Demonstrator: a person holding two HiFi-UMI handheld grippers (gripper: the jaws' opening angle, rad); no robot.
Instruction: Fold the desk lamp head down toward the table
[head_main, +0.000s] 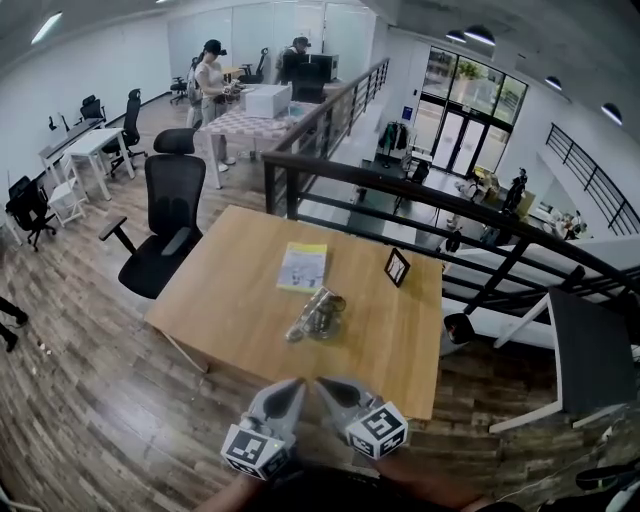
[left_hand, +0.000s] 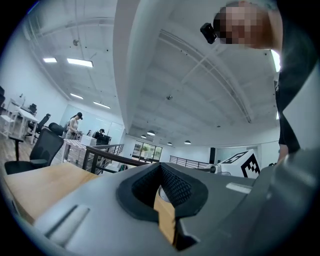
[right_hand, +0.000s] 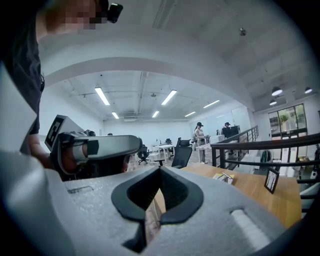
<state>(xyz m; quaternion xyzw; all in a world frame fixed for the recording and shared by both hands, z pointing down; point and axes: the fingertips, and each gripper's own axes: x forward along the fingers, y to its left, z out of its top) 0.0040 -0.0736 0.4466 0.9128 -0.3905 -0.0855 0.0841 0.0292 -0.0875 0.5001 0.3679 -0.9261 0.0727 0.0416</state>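
Note:
A small shiny grey object (head_main: 317, 315), which seems to be the desk lamp, lies low on the middle of the wooden table (head_main: 230, 290); its parts are too small to make out. Both grippers hover close to my body, short of the table's near edge and well apart from it. My left gripper (head_main: 293, 384) and right gripper (head_main: 322, 384) sit side by side, tips almost touching. In the left gripper view the left gripper (left_hand: 162, 200) has its jaws together with nothing held. The right gripper (right_hand: 152, 202) looks the same in its own view, and the left gripper (right_hand: 95, 147) shows beside it.
A yellow-and-white booklet (head_main: 303, 266) and a small black picture frame (head_main: 397, 267) lie on the table's far half. A black office chair (head_main: 170, 215) stands at the table's left. A dark railing (head_main: 400, 190) runs behind the table. Two people (head_main: 212, 85) stand at far desks.

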